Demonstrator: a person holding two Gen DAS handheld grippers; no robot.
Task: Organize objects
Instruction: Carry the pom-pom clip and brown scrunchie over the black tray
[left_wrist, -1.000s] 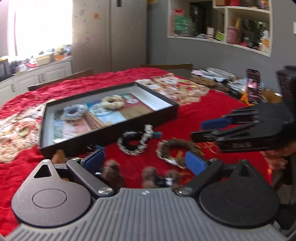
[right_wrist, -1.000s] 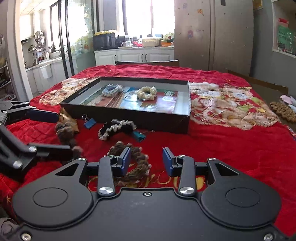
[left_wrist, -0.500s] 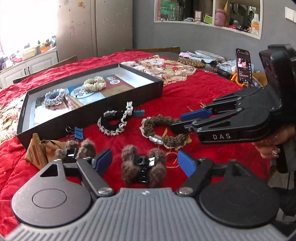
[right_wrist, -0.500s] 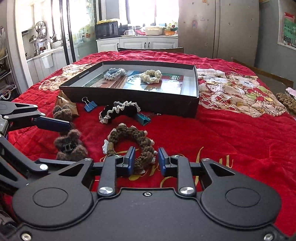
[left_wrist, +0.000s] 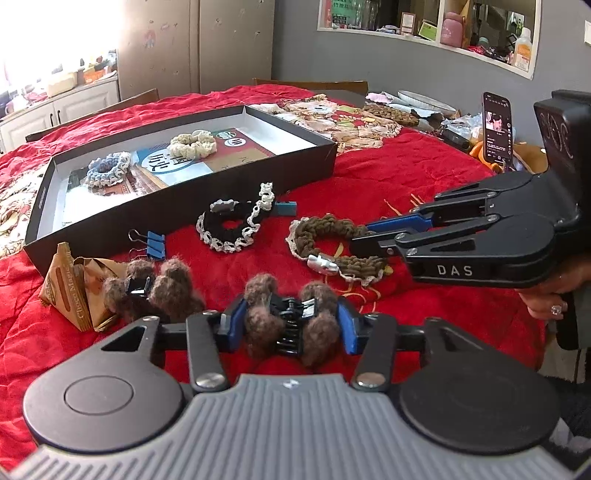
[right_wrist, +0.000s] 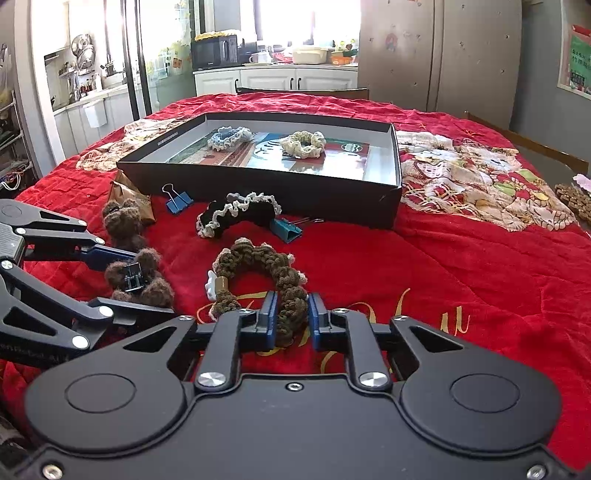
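Note:
A fuzzy brown claw clip (left_wrist: 291, 325) lies on the red cloth between the blue pads of my left gripper (left_wrist: 291, 326). Its jaws are closing and both pads touch the fuzz. From the right wrist view the same clip (right_wrist: 135, 277) sits inside the left gripper (right_wrist: 147, 284). My right gripper (right_wrist: 293, 317) is closing too, its pads pinching the near side of a brown crochet scrunchie (right_wrist: 258, 262). In the left wrist view the right gripper (left_wrist: 364, 236) meets that scrunchie (left_wrist: 325, 229) from the right. The black box (left_wrist: 184, 199) holds a blue scrunchie (left_wrist: 107, 168) and a cream scrunchie (left_wrist: 192, 144).
A second fuzzy clip (left_wrist: 147, 288), a snack packet (left_wrist: 70, 284), a blue binder clip (left_wrist: 153, 243), a black lace-edged scrunchie (left_wrist: 236, 225) and a teal binder clip (left_wrist: 284, 208) lie before the box. A phone (left_wrist: 496, 129) stands at the right, near a person's hand (left_wrist: 546, 299).
The left gripper came down over the fuzzy claw clip and its jaws narrowed from wide apart onto it. The right gripper's jaws narrowed onto the brown scrunchie.

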